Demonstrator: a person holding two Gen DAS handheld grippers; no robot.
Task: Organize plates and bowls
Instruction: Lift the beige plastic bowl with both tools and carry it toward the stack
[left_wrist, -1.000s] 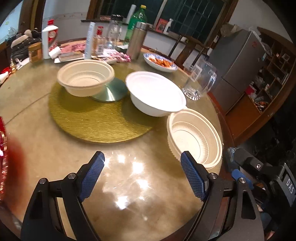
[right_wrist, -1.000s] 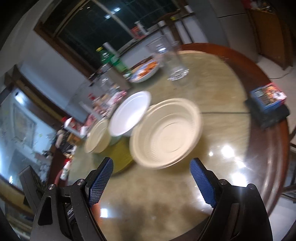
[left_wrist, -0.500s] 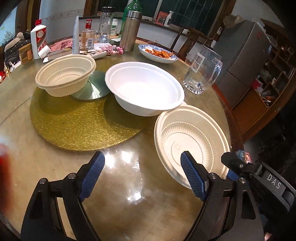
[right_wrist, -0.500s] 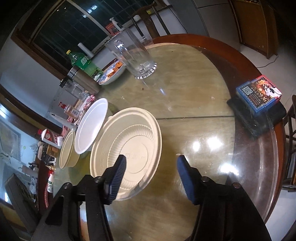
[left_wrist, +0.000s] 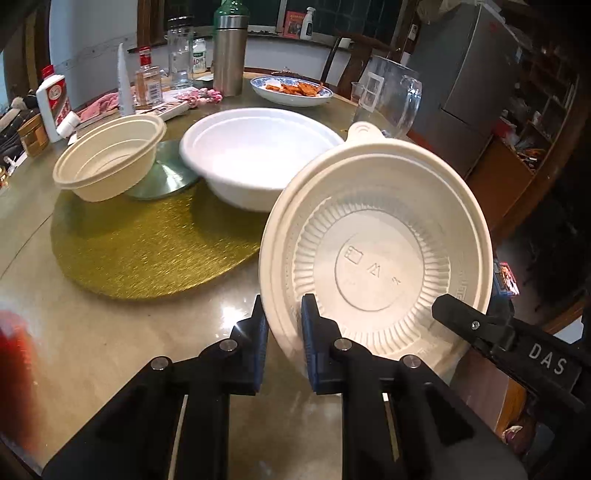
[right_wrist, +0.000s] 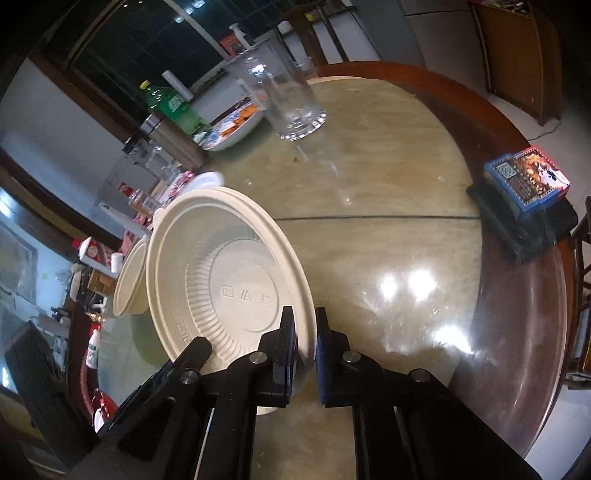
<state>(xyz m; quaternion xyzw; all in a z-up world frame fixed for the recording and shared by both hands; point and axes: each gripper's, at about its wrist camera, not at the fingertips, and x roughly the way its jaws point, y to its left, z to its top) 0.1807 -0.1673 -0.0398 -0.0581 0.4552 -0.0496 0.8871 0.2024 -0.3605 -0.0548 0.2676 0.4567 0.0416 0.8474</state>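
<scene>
Now I am pinching the tilted cream bowl (left_wrist: 376, 266) (right_wrist: 225, 284) by its rim with both my left hand-held gripper (left_wrist: 284, 332) and right hand-held gripper (right_wrist: 304, 339), beside the white bowl (left_wrist: 258, 158).

Dim, warm indoor light. Overhead lamps throw white glare patches on the glossy surface (right_wrist: 417, 284). Fisheye bending curves the edges, corners go black, and a red blur (left_wrist: 14, 369) smears the left view's edge.

Glossy tabletop (left_wrist: 110, 332), ribbed matt plastic bowl (left_wrist: 376, 258), brushed gold mat (left_wrist: 147, 251)
</scene>
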